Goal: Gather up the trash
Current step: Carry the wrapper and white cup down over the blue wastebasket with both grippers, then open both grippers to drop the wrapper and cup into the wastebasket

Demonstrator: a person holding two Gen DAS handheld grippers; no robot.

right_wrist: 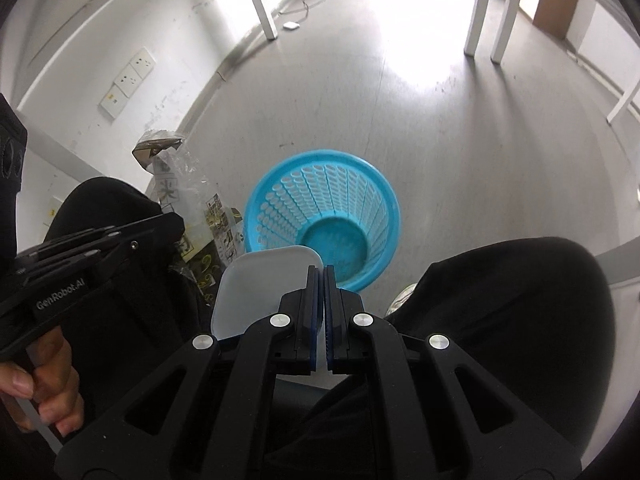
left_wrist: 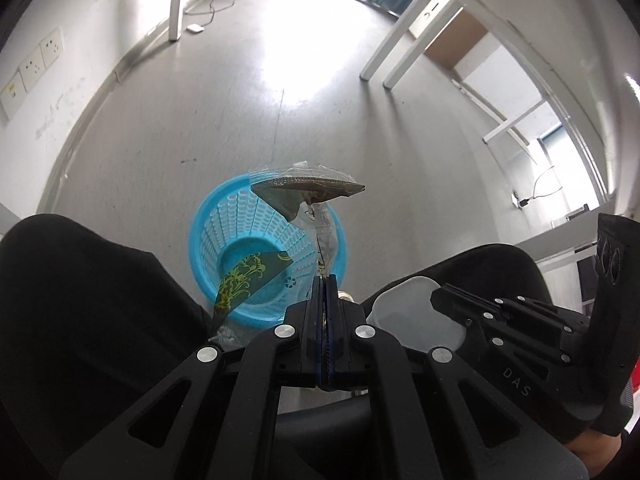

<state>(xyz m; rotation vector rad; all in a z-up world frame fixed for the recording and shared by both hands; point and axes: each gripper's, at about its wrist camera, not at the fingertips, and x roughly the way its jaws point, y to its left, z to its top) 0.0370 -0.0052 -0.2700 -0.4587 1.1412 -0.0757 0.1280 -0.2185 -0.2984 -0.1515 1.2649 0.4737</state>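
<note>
A blue plastic basket (left_wrist: 224, 216) (right_wrist: 280, 208) stands on the floor between the person's knees. My left gripper (left_wrist: 325, 280) (right_wrist: 176, 222) is shut on a crumpled clear wrapper (left_wrist: 308, 190) (right_wrist: 180, 184) with dark printed parts, which hangs over the basket's rim. A green patterned piece (left_wrist: 248, 276) lies across the basket's opening; I cannot tell whether it is inside. My right gripper (right_wrist: 320, 270) (left_wrist: 438, 296) is shut on a white translucent plastic lid (right_wrist: 264, 280) (left_wrist: 412, 312), held just short of the basket's near edge.
Black-trousered knees (right_wrist: 520, 312) (left_wrist: 80, 280) flank both grippers. A hand (right_wrist: 40, 380) holds the left gripper's handle. White table legs (right_wrist: 480, 8) (left_wrist: 384, 52), a floor cable with a white adapter (right_wrist: 291, 26), and wall sockets (right_wrist: 128, 76) lie beyond.
</note>
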